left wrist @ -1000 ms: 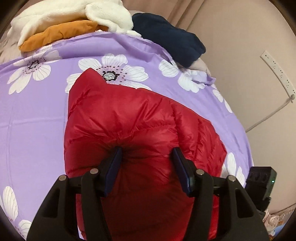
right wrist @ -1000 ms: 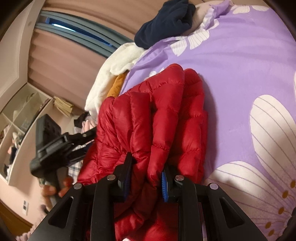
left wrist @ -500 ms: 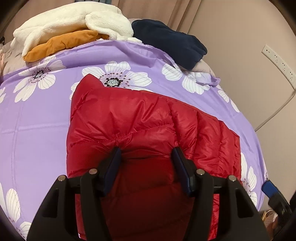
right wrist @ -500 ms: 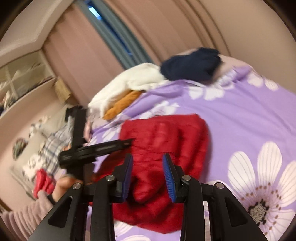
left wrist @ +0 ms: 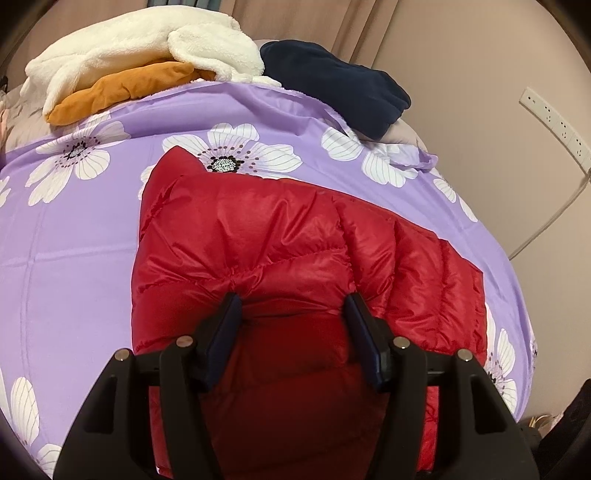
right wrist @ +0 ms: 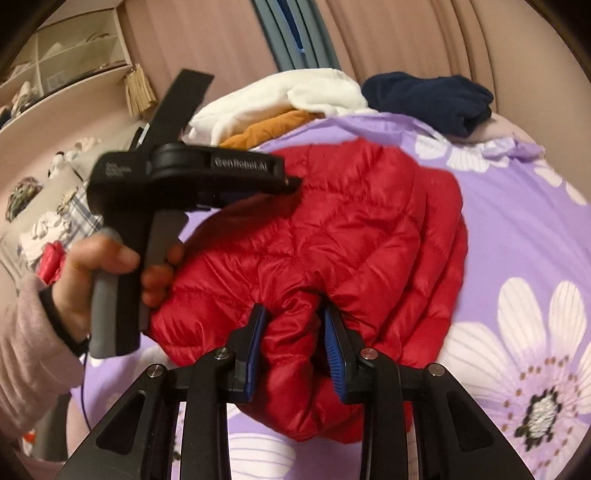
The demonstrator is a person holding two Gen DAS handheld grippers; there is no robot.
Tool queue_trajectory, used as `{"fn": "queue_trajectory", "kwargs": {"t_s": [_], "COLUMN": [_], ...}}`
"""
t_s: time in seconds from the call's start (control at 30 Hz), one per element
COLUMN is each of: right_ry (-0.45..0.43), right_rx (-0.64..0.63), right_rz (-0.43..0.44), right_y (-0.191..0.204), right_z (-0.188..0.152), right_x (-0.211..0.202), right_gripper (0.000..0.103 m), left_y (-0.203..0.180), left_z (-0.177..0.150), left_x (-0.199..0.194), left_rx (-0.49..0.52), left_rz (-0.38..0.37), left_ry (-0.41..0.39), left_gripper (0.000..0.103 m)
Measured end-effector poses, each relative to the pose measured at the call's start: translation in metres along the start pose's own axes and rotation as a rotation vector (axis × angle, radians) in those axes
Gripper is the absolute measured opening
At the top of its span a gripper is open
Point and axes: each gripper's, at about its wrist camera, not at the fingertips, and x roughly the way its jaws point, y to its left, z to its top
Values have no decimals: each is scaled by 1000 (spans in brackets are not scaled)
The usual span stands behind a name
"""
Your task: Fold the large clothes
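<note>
Low in both wrist frames, your left gripper (left wrist: pixel 291 325) and closing right gripper (right wrist: pixel 293 343) each pinch the red down jacket (right wrist: pixel 351 229), its bulk stretching toward the upper frame.

jacket (left wrist: pixel 280 266): red, shiny, quilted
sheet (left wrist: pixel 74 236): lilac w/ big white flowers, dark speckled centres
fleece (left wrist: pixel 140 48): cream-white
orange garment (left wrist: pixel 122 92): mustard-orange, plain
navy garment (left wrist: pixel 340 92): dark navy, plain
left gripper (left wrist: pixel 291 314): black frame, dark blue pads
right gripper (right wrist: pixel 293 321): black frame, bright blue ribbed pads
sleeve (right wrist: pixel 26 350): pale pink
curtain (right wrist: pixel 406 33): dusty pink-beige
wall (left wrist: pixel 480 74): beige
power strip (left wrist: pixel 554 122): white
</note>
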Motion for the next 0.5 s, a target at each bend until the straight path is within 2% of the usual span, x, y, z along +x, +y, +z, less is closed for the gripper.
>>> {"fn": "queue_trajectory", "kwargs": {"t_s": [0.3, 0.5], "right_ry": [-23, -20], "right_rx": [10, 13], "right_rz": [8, 0], "right_y": [-2, 2], "right_z": [-12, -12], "right_x": [8, 7], "right_gripper": [32, 32], "left_y": [-1, 0], "left_z": [-6, -5], "left_x": [3, -2], "left_rx": [17, 6], "left_rz": [8, 14], "left_ry": [-33, -27], "left_gripper": [60, 61]}}
